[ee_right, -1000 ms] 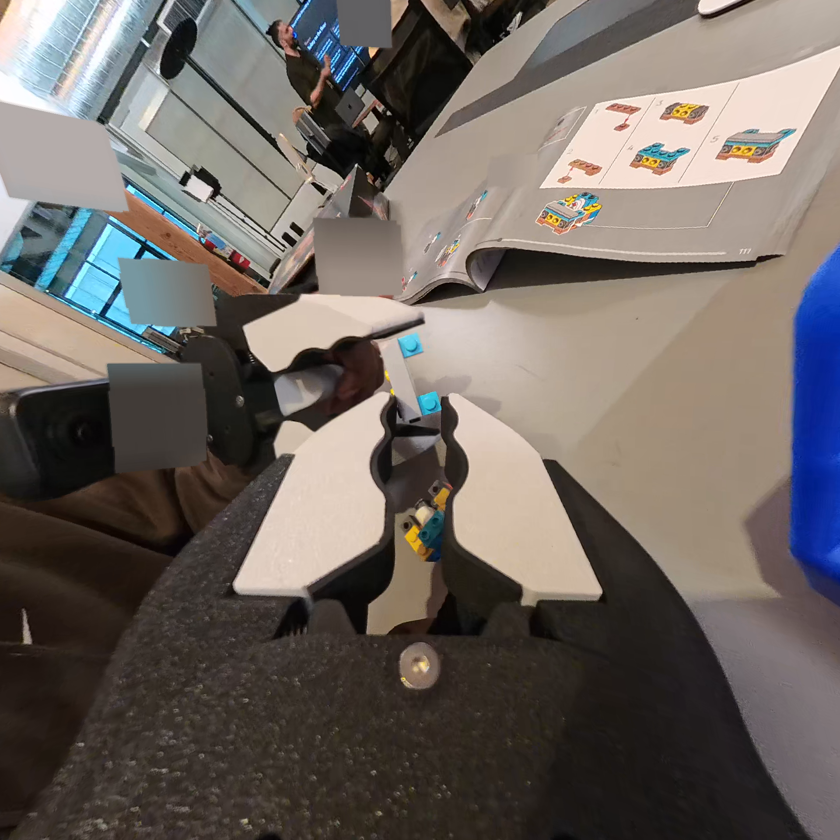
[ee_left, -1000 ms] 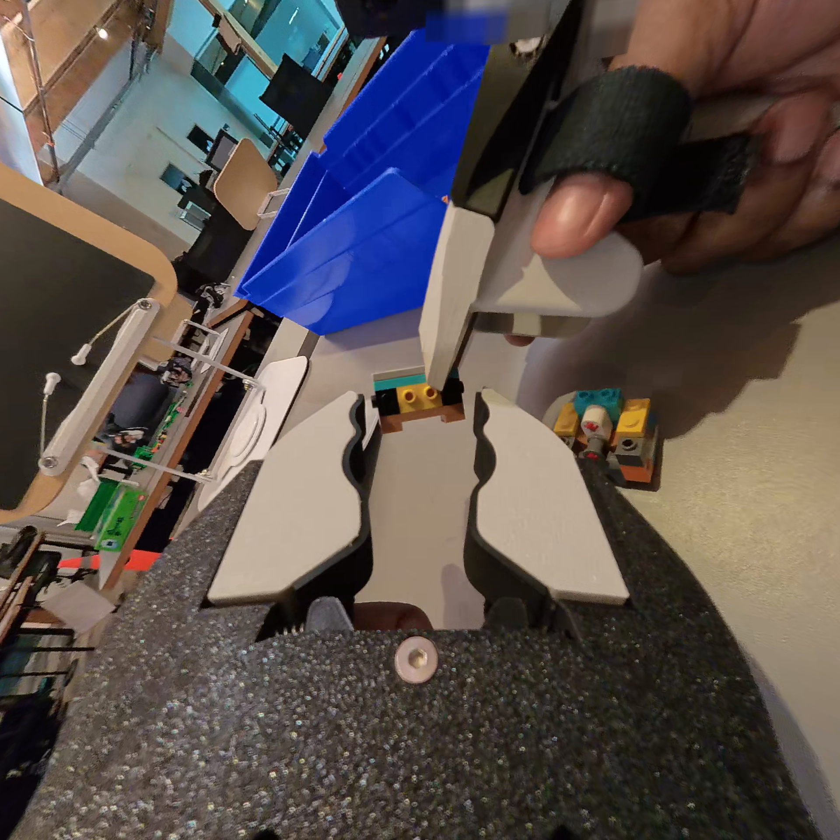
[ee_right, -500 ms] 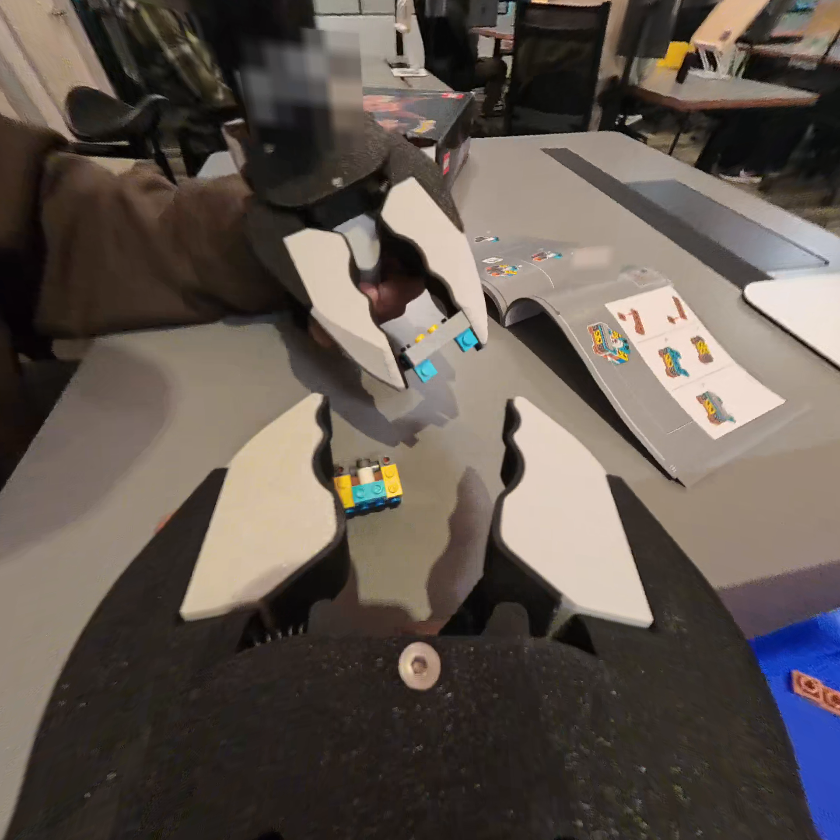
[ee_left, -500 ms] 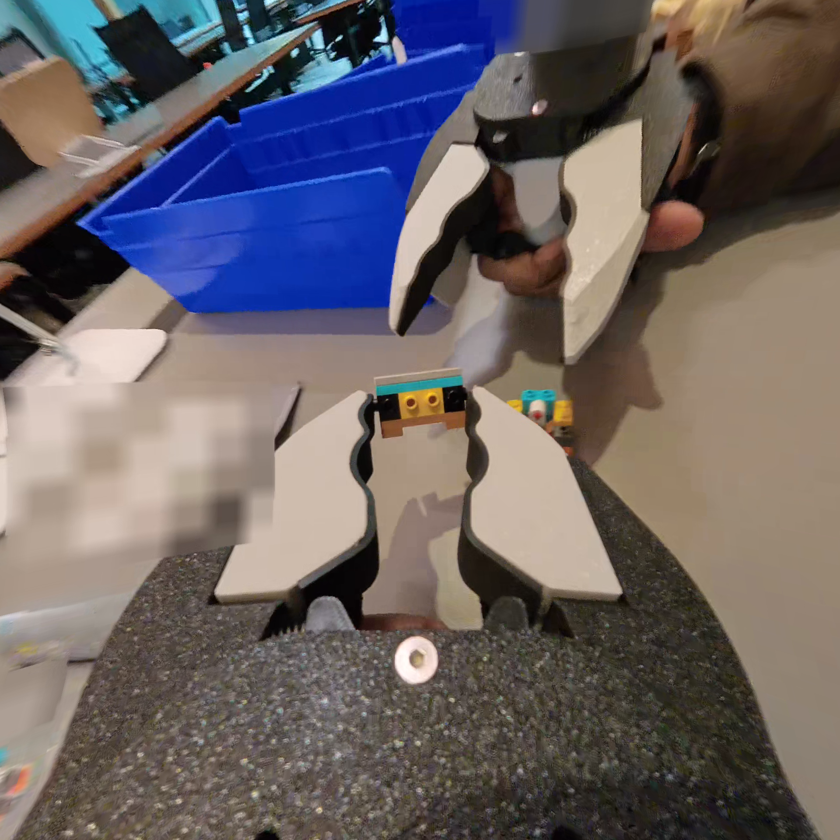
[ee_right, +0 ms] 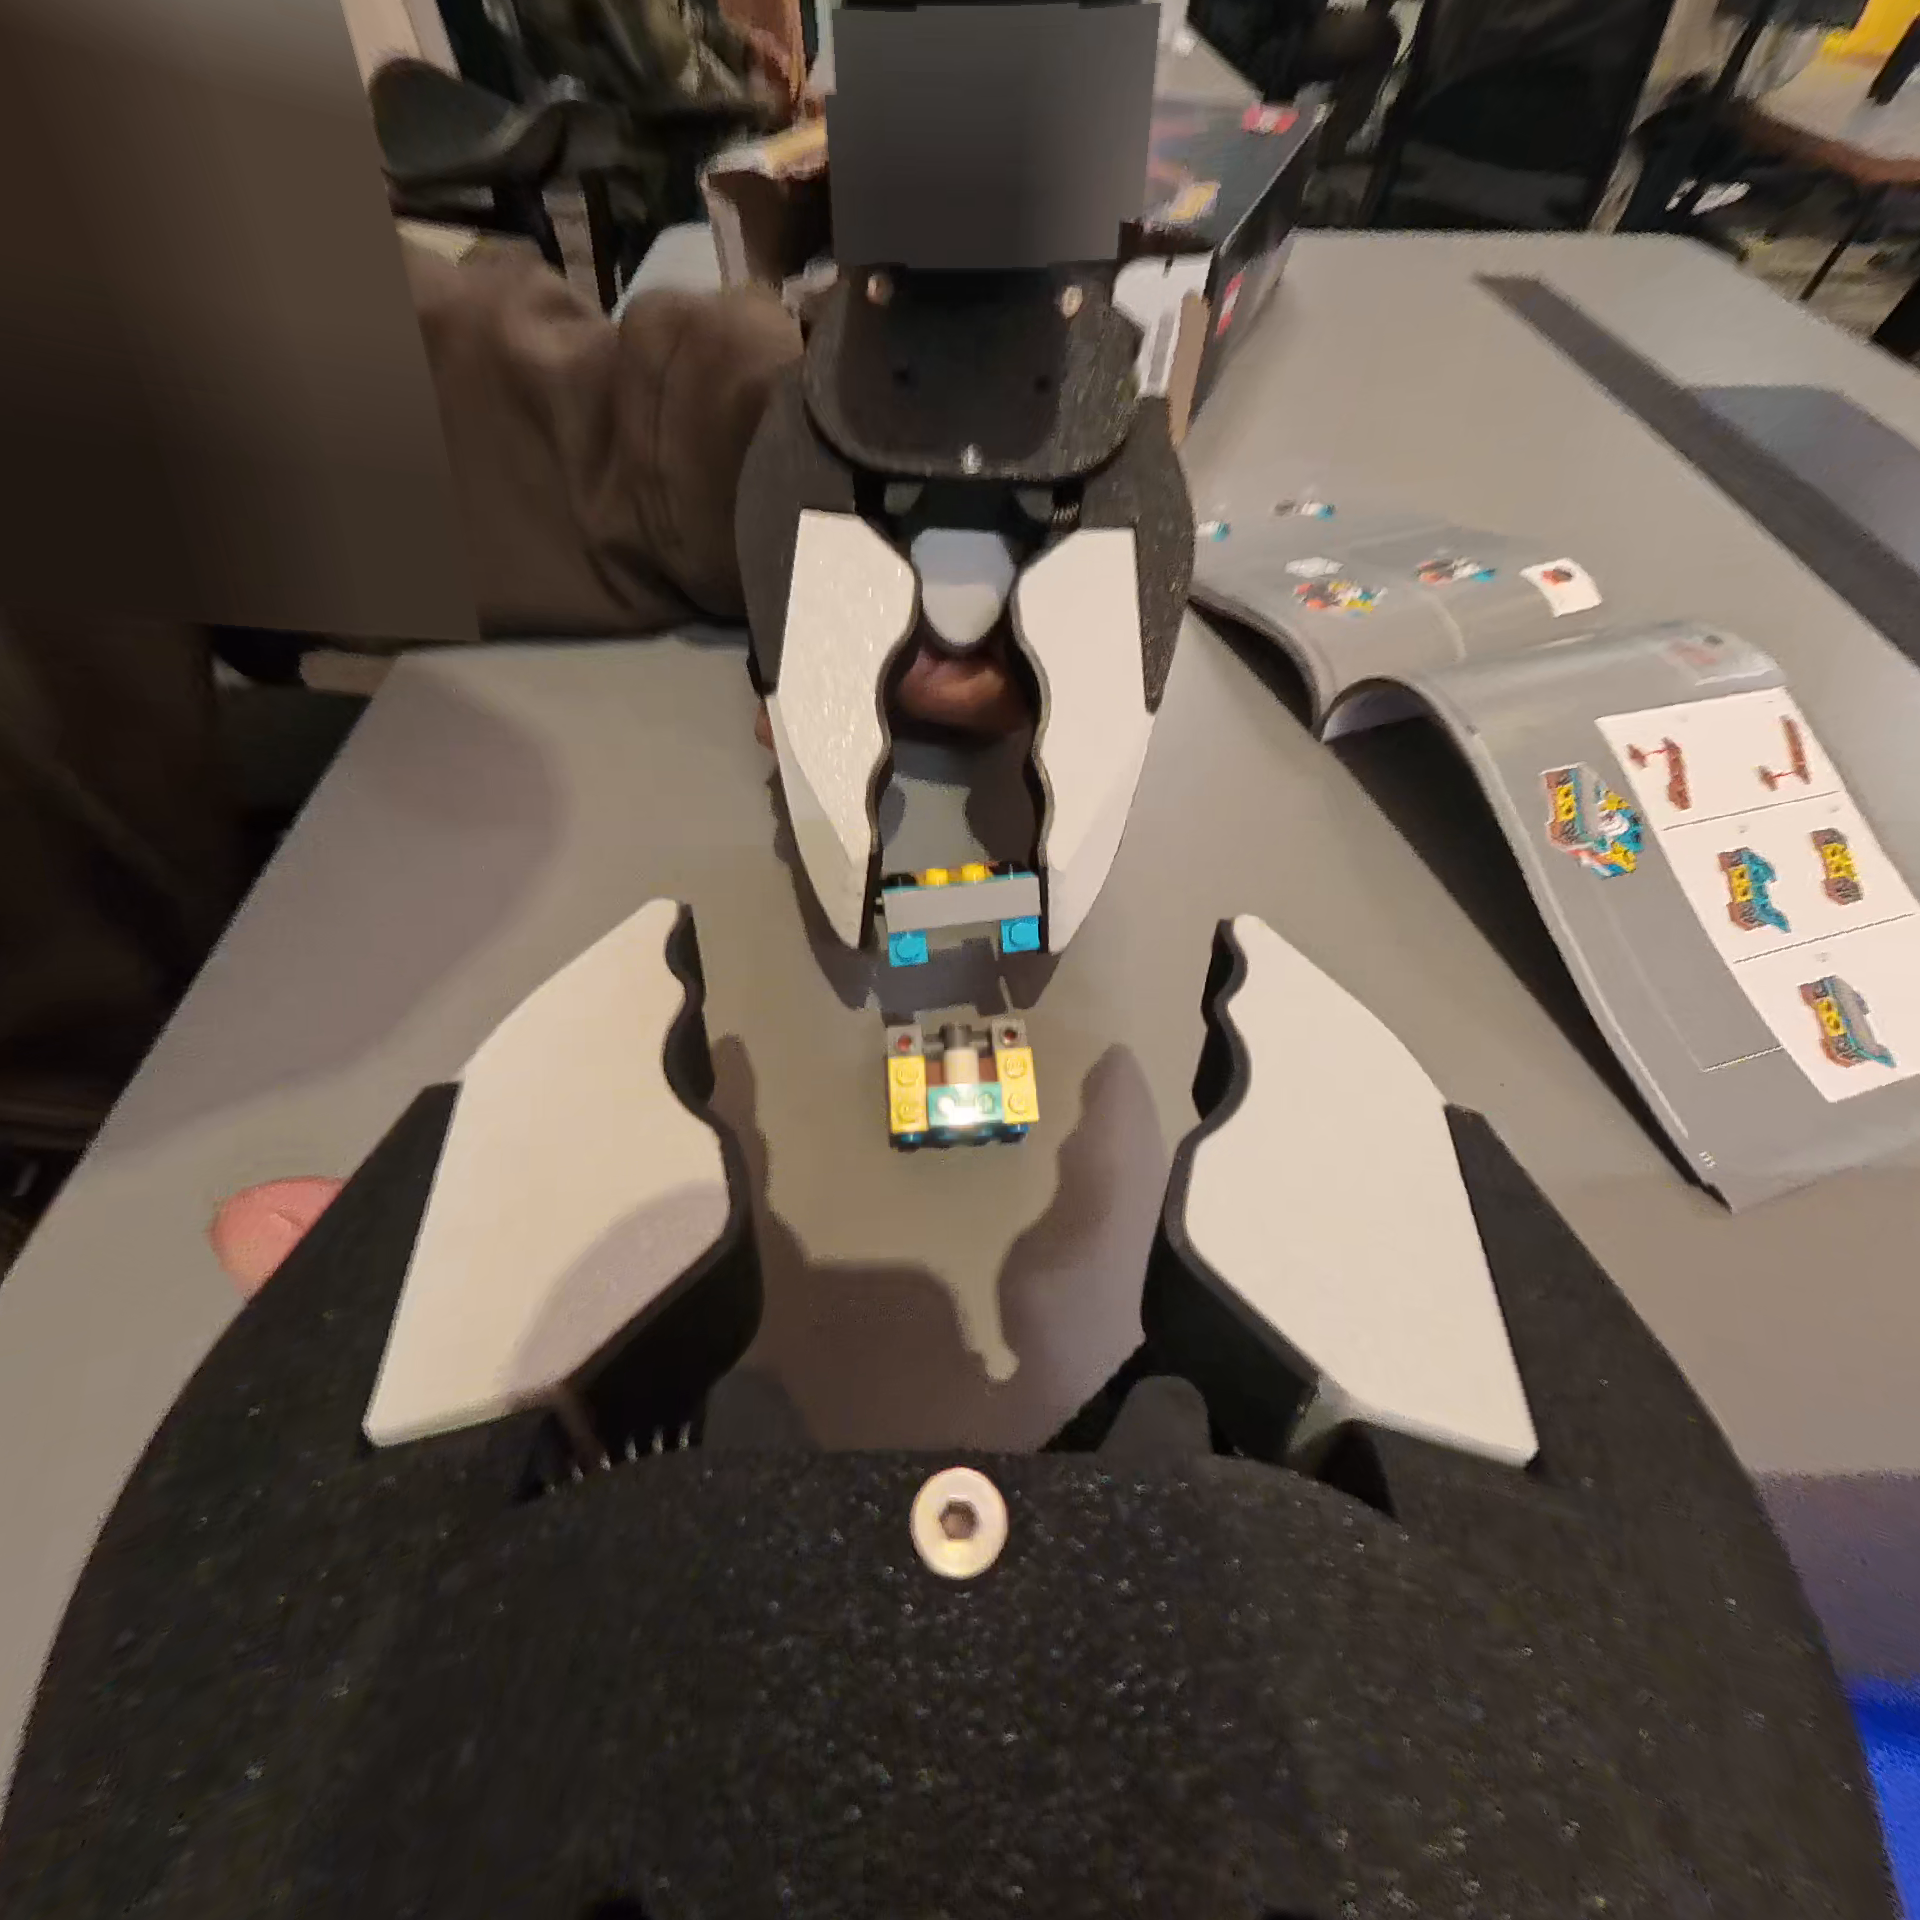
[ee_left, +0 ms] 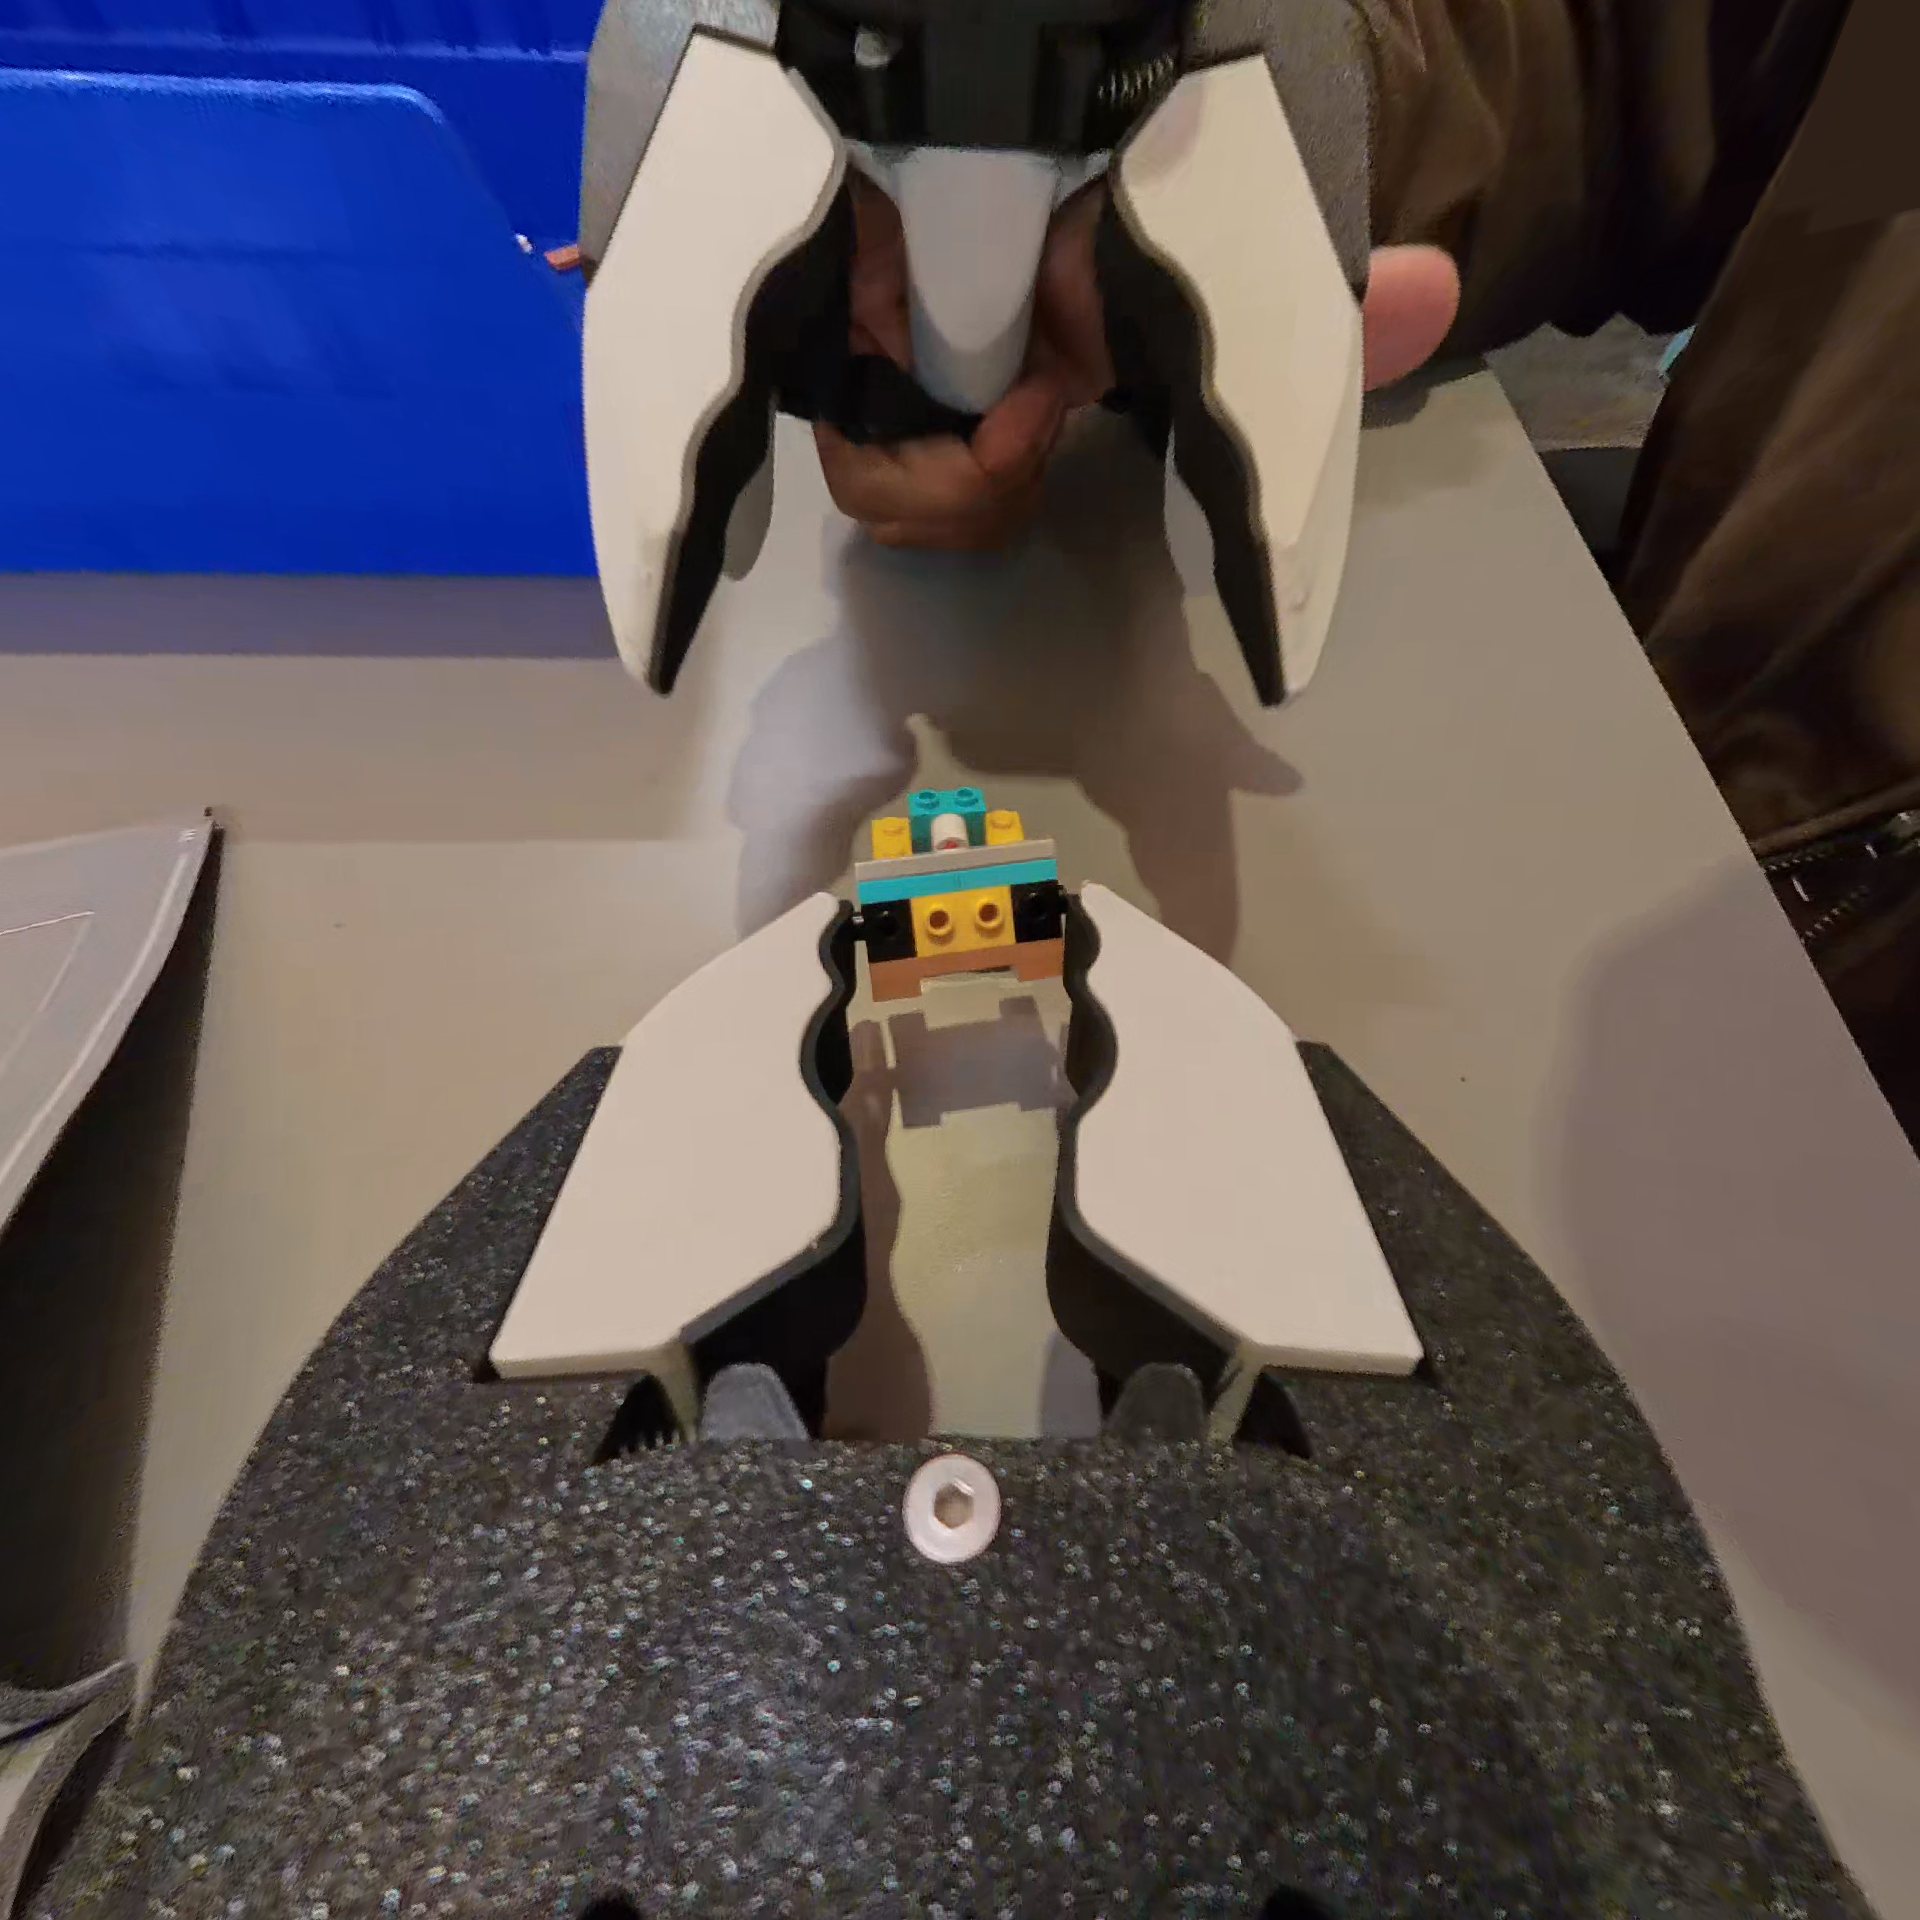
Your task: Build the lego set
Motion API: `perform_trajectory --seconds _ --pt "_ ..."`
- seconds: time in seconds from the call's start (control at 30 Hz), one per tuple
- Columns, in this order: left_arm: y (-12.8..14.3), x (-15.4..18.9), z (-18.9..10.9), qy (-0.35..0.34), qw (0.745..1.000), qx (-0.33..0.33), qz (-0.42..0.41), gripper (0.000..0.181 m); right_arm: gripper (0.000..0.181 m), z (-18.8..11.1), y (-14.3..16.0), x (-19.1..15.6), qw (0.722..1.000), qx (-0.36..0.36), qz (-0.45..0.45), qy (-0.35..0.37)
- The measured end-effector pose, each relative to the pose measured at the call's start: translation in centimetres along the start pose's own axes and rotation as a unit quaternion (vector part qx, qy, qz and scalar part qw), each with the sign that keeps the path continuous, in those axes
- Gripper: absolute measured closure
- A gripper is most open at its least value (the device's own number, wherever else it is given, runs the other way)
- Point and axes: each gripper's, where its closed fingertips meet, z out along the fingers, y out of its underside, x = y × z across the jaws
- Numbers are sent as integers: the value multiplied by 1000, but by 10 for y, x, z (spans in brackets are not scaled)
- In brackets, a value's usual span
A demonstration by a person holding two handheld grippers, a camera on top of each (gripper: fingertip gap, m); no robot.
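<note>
My left tongs [ee_left: 958, 925] are clamped on the small sub-assy [ee_left: 958, 925] (brown base, yellow and black bricks, teal and grey plates), held just above the tabletop [ee_left: 416, 987]. Right tongs [ee_right: 951, 997] are apart, empty, straddling the main build [ee_right: 961, 1081], which sits on the tabletop btwn the two grippers. Looks like the joining step: next I need to line up studs w/ the build, lower, press, w/ right tongs bracing. Open manual [ee_right: 1683, 831] lies to one side.
</note>
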Motion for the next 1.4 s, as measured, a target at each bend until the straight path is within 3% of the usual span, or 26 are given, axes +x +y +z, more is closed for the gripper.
perform_trajectory --seconds 0.2,0.53,1.4 --pt "2 0 4 2 1000 -8 -3 143 106 11 38 -5 993 -114 -6 -19" --pt "8 -1 8 -4 999 -32 0 143 146 18 55 0 984 -176 -19 9" --pt "-19 -5 -2 2 997 72 -37 143 147 8 20 1 996 -47 68 -28"
